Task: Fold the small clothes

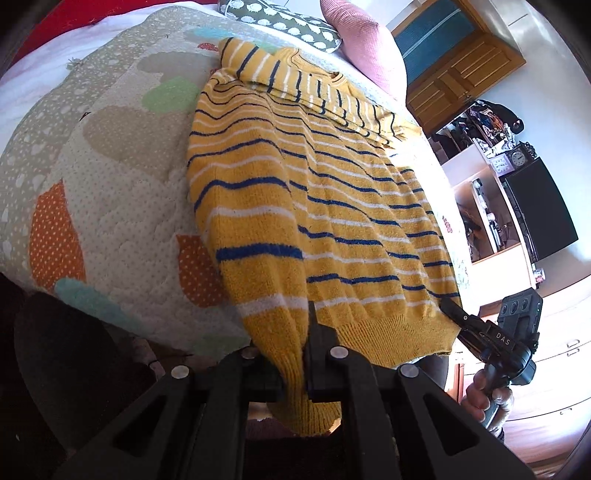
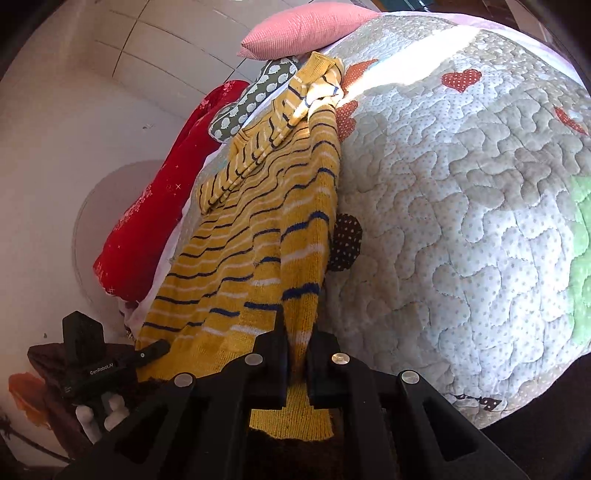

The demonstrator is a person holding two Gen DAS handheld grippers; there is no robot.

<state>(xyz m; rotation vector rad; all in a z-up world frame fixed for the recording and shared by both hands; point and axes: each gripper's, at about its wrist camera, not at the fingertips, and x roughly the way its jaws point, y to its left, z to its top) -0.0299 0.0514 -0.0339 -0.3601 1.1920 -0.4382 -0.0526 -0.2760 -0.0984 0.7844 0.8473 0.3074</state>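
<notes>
I'm pinching the striped sweater at both hem corners on the quilted bed.
Left hand-held gripper and right hand-held gripper, lettered "DAS" and "GenRobot.AI", are both clamping knit; a pink pillow is sitting beyond.

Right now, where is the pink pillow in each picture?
Left wrist view: the pink pillow sits at the top, right of centre, beyond the yellow striped sweater.
Right wrist view: the pillow lies at the top centre.
Shared landmark: the sweater.
</notes>
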